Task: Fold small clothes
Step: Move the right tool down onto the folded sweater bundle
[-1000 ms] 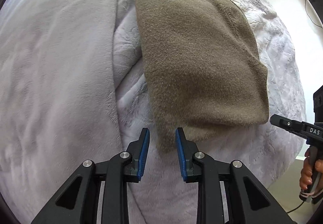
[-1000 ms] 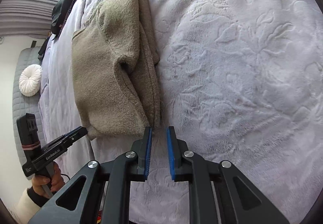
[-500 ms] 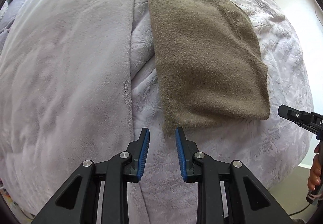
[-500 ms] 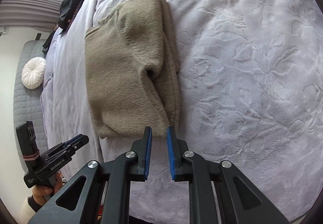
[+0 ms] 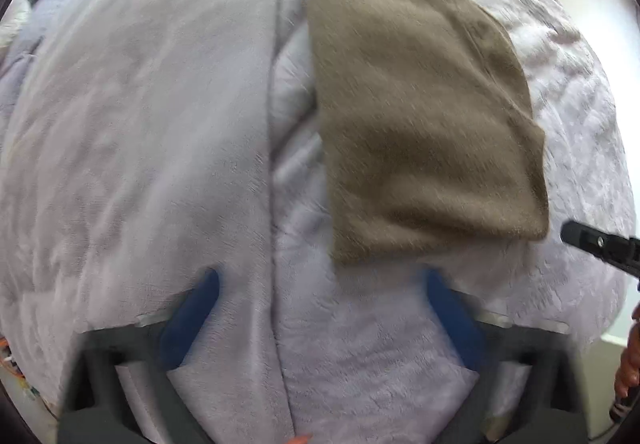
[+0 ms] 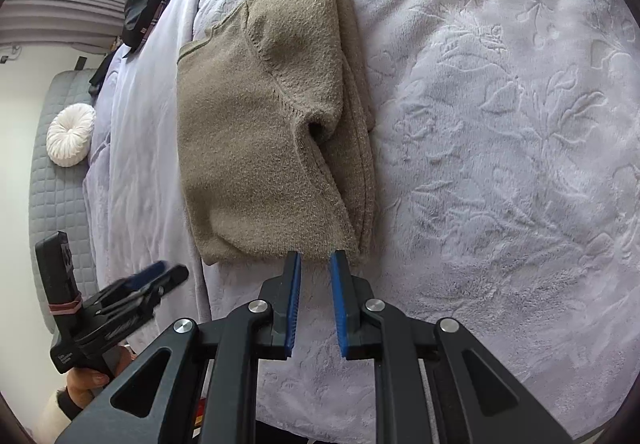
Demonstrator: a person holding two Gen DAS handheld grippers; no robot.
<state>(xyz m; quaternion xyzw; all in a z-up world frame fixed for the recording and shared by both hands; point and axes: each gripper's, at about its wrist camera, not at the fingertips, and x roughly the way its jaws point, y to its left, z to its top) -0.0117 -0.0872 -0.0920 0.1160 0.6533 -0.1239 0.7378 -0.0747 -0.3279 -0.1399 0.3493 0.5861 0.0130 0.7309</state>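
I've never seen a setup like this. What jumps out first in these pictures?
A folded tan sweater lies on a pale lilac embossed blanket covering a bed. The right tongs, black with blue pads, sit slightly apart at the sweater's near edge, gripping nothing. In the left view, the left tongs are spread wide and blurred, short of the sweater.

Left hand-held gripper (image 5: 318,294) spread wide
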